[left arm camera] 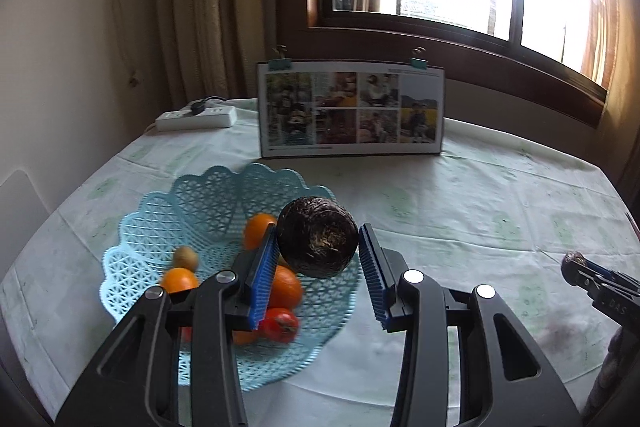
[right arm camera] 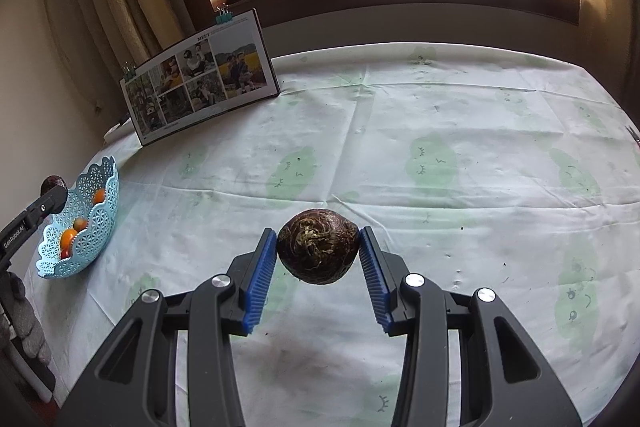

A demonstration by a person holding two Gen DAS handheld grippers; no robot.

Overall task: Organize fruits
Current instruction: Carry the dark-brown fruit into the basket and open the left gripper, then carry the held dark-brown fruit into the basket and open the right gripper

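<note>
The left tool [left arm camera: 318, 247] grips a dark round fruit [left arm camera: 317, 237] above the blue basket [left arm camera: 208, 203] — oranges [left arm camera: 285, 286] and a red fruit [left arm camera: 281, 324] lie inside. The right tool [right arm camera: 318, 247] pinches a second dark fruit [right arm camera: 317, 246] over the surface [right arm camera: 460, 131], well apart from the basket.

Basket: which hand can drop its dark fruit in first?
Probably the left. Its tongs hold a dark fruit right above the basket. The right tongs hold another dark fruit over bare tablecloth, far from the basket.
</note>
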